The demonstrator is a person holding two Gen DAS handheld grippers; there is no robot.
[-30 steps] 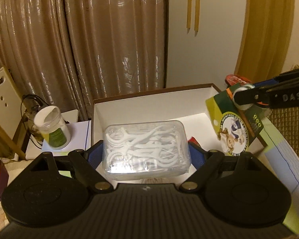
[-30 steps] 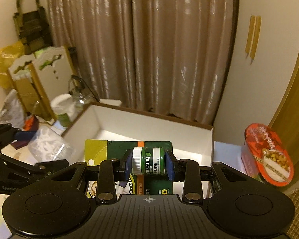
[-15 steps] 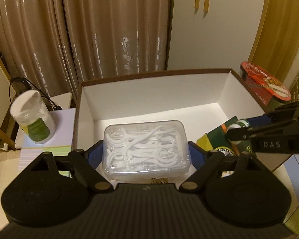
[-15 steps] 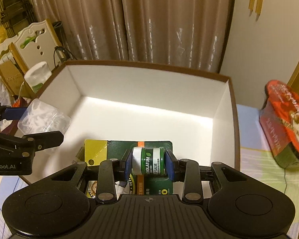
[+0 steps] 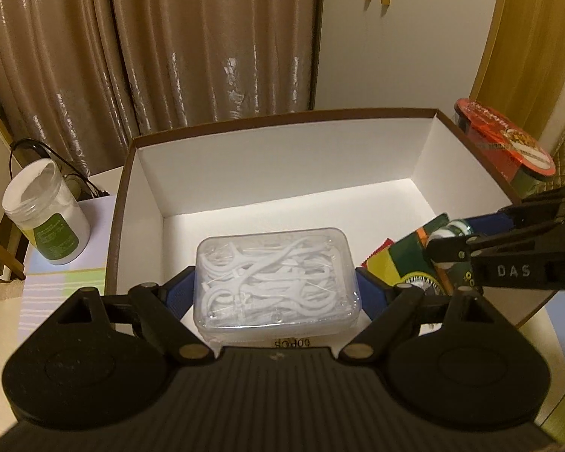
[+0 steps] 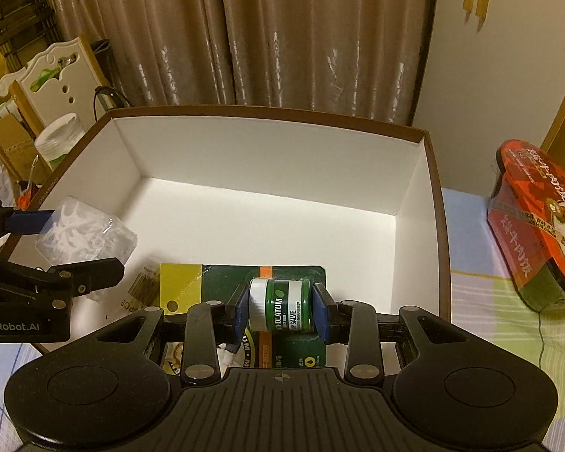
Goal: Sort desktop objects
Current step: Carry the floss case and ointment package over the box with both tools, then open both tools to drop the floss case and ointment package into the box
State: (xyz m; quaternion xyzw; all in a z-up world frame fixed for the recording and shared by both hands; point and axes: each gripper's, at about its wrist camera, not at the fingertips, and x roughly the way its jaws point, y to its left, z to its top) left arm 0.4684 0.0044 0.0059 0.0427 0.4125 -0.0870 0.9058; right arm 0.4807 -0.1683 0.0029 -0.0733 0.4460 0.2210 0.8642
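My left gripper [image 5: 275, 288] is shut on a clear plastic box of white floss picks [image 5: 275, 278] and holds it over the near left part of a white cardboard box with a brown rim [image 5: 282, 116]. My right gripper [image 6: 280, 310] is shut on a green lip salve jar on its green and yellow card [image 6: 280, 309] and holds it over the near part of the same box [image 6: 267, 111]. The floss box [image 6: 83, 229] and left gripper [image 6: 56, 252] show at the left of the right wrist view. The salve card [image 5: 414, 260] and right gripper [image 5: 448, 243] show at the right of the left wrist view.
A white jar with a green label [image 5: 45, 214] stands left of the box. A red-lidded instant meal bowl [image 6: 535, 222] stands to its right, also in the left wrist view [image 5: 504, 147]. Curtains hang behind. A striped cloth [image 6: 482, 301] covers the table.
Both grippers have moved forward and down over the box with their loads. The box now fills more of both views.
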